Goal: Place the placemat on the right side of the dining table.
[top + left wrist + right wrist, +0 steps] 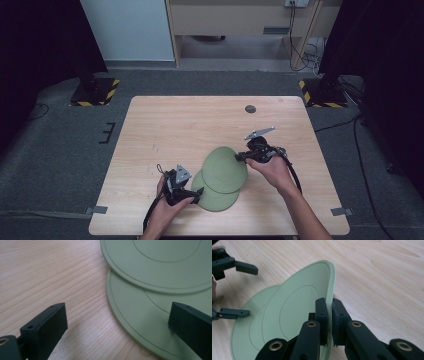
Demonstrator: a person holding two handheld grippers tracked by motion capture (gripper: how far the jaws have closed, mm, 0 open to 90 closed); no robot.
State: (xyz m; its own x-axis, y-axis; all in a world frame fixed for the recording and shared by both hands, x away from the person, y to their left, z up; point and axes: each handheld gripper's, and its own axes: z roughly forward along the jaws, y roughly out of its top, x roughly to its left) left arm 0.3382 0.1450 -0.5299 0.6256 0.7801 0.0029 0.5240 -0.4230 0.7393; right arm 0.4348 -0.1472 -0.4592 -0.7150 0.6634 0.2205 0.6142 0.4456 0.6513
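Note:
Two light green plates lie overlapped on the wooden table [175, 120]. The upper plate [223, 169] [294, 307] [160, 262] rests partly on the lower plate [216, 199] [140, 312] [254, 315]. My right gripper [241, 157] [329, 308] is shut on the upper plate's rim, and that side is tilted up off the table. My left gripper [198, 194] [117, 322] is open at the lower plate's near left edge, one jaw over the wood and one over the plate. The left gripper's open fingers [244, 266] also appear in the right gripper view.
A small dark round disc [250, 109] lies near the table's far edge. Grey carpet surrounds the table, with black stand bases with yellow-striped edges [95, 90] at the back left and right. Cables [300, 55] trail on the floor behind.

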